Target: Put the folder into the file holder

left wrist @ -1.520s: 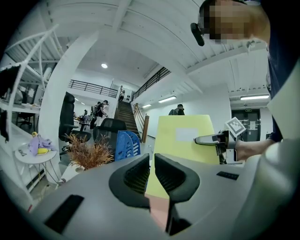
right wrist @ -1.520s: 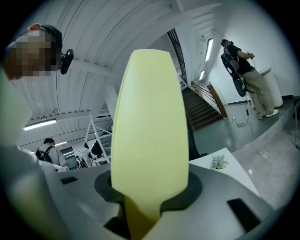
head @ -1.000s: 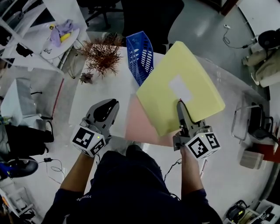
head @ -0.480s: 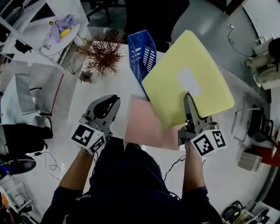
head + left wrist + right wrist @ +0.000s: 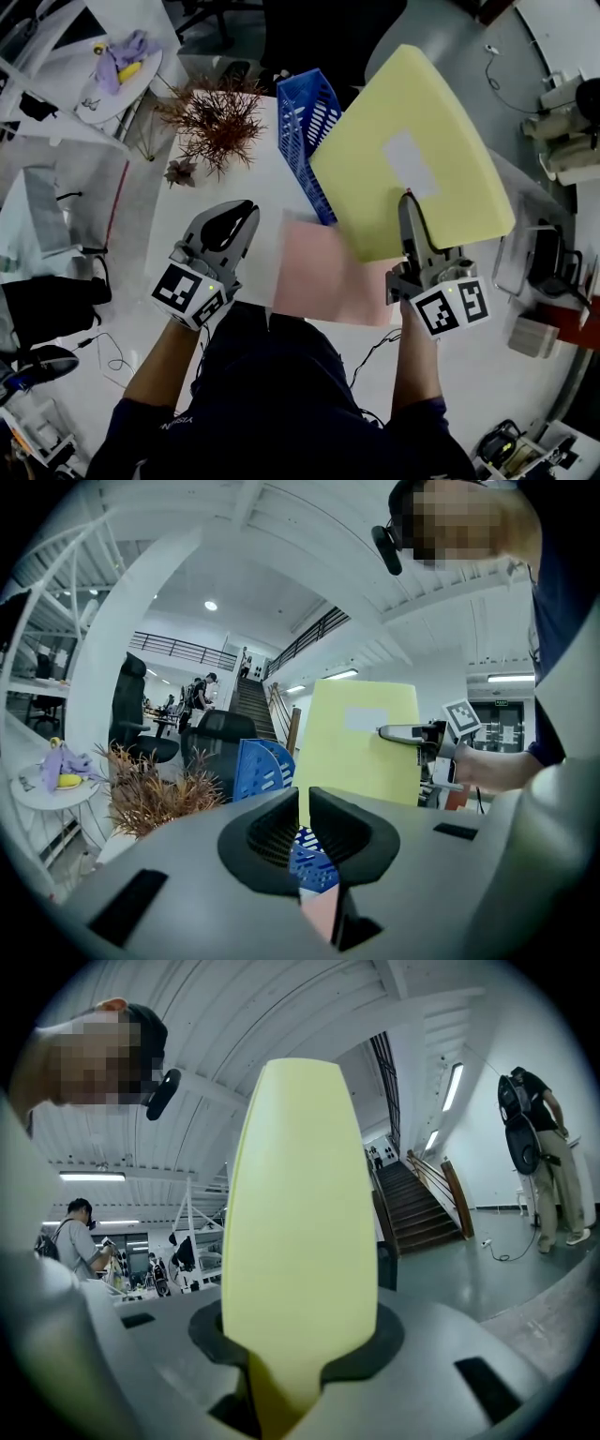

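Yellow folder (image 5: 412, 169) is hanging in the air, pinched at its near edge by the right claw (image 5: 407, 202), whose jaws are pressing flat on both faces of it. In the right gripper view the folder (image 5: 300, 1241) is rising straight out from between the jaws of that claw (image 5: 281, 1372) and filling the middle of the picture. From the head view it is tilting up and away from the person, with a pale label showing on its upper face. Its left edge is overlapping the blue file holder (image 5: 305, 122), but it is not sitting inside it.

The file holder is standing on the white surface (image 5: 216, 187), just beside a dried brown plant (image 5: 211, 117). A pink sheet (image 5: 323, 281) is lying flat on the surface, partly under the raised folder.

The left claw (image 5: 242, 212) is hovering to the left, well apart from the folder. In the left gripper view this claw (image 5: 302, 803) is showing only a narrow gap between its jaws and is gripping nothing.
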The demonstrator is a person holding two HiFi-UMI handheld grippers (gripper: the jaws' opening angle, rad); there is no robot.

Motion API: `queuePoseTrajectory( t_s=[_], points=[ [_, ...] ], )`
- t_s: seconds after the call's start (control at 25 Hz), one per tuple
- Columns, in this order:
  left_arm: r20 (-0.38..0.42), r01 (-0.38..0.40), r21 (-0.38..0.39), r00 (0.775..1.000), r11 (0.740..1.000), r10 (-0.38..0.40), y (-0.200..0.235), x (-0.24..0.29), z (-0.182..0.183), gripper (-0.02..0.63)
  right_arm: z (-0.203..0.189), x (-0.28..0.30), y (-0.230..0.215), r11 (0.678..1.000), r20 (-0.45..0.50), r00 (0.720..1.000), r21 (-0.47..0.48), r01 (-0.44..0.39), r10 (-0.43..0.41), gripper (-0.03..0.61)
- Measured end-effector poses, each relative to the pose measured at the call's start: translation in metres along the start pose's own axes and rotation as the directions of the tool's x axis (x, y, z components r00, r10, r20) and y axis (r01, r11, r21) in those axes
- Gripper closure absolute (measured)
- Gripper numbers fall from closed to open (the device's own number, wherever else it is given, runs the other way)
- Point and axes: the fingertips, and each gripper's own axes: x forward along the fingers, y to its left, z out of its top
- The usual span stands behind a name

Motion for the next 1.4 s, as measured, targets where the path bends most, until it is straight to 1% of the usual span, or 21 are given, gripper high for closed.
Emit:
queuePoseTrajectory(
  t_s=[0.24, 0.64, 1.16, 1.4],
  points=[
    [-0.011, 0.018, -0.006, 1.000, 1.000, -0.018, 0.021, 0.005, 0.000, 0.558, 0.005, 0.023, 0.011, 0.998, 0.006, 1.000, -0.055, -0.005, 0.005, 0.413],
    [-0.017, 0.032, -0.015, 0.999, 0.999, -0.032, 0.045, 0.014, 0.002, 0.558, 0.007, 0.053, 0.020, 0.994, 0.013, 1.000, -0.106, -0.014, 0.015, 0.414],
    [-0.043, 0.026, -0.022, 0.999, 0.999, -0.027, 0.057, 0.016, -0.007, 0.558, -0.005, 0.074, 0.021, 0.991, 0.025, 0.999, -0.133, -0.024, 0.027, 0.416],
    [-0.058, 0.018, -0.027, 0.998, 0.999, -0.020, 0.060, 0.016, -0.011, 0.558, -0.011, 0.082, 0.019, 0.991, 0.022, 0.999, -0.131, -0.030, 0.034, 0.416]
  ],
)
